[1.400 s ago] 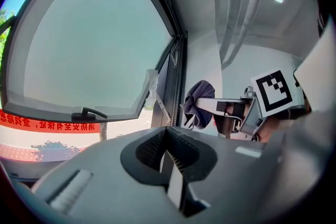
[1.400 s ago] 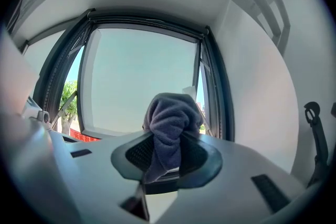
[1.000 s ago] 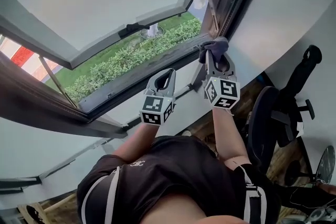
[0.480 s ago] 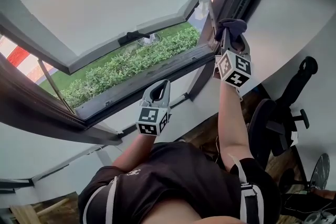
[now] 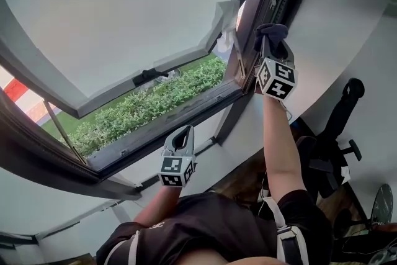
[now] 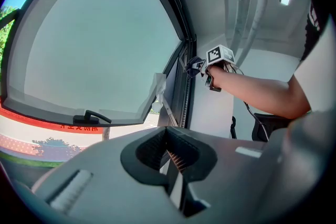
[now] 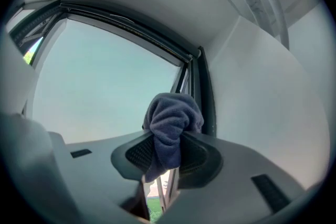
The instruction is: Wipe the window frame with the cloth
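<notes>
Since 1.0 s ago: right gripper (image 5: 273, 54) has gone from the lower corner of the opening up the side upright of the window frame (image 5: 247, 28). Most of that rise happened in the first half second, and since then it has hardly shifted against the frame. Left gripper (image 5: 182, 135) has sunk lower in the head view and now sits well apart from the right one, below the sill. The head view has also swung, so the office chair (image 5: 338, 155) now lies lower at the right.

Right gripper: jaws clamped on the cloth (image 5: 271, 33). The right gripper view shows the grey-blue cloth (image 7: 171, 123) bunched between the ribbed pads of the gripper (image 7: 167, 150), bulging out past the tips. The wad is at the dark upright (image 7: 202, 86); contact cannot be confirmed from these views. The left gripper view shows the same gripper (image 6: 203, 66) with arm outstretched, at the upright.

Left gripper (image 6: 169, 150): jaws together, nothing between them, touching nothing.

Sash swung outward, with its handle (image 5: 149, 76) on the lower rail. Hedge (image 5: 146, 107) visible through the gap.
</notes>
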Tool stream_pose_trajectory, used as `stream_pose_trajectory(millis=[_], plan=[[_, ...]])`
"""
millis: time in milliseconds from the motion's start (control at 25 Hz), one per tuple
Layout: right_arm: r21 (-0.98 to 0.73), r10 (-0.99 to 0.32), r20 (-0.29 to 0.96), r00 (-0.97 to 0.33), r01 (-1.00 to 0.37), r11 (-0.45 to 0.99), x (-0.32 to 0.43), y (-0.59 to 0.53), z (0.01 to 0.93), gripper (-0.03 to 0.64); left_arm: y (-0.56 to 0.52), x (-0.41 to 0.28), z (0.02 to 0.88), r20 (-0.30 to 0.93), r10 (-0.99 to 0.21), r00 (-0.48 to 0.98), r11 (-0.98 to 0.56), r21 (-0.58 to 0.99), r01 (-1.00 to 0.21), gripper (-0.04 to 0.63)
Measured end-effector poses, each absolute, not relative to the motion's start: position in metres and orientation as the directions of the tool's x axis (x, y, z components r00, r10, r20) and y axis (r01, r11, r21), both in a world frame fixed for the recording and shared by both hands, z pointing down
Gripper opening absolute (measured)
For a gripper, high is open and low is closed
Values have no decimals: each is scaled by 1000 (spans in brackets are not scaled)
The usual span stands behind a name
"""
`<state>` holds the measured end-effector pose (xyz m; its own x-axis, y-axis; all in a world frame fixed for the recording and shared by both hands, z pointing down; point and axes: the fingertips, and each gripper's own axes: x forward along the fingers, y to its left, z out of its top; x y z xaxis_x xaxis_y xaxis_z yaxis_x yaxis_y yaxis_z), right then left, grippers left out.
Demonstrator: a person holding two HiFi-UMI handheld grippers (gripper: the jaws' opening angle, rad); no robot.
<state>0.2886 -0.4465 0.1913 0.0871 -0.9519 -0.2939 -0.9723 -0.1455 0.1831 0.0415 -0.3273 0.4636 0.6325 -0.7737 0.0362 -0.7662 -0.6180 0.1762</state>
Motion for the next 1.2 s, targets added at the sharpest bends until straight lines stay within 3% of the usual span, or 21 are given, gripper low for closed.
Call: stream_pose_trajectory(millis=[1200], plan=[[286,-948,-306,91,-941,-182,325,-514,73,109,-347,61,457,33,-810,585,-572,170,-802,9]])
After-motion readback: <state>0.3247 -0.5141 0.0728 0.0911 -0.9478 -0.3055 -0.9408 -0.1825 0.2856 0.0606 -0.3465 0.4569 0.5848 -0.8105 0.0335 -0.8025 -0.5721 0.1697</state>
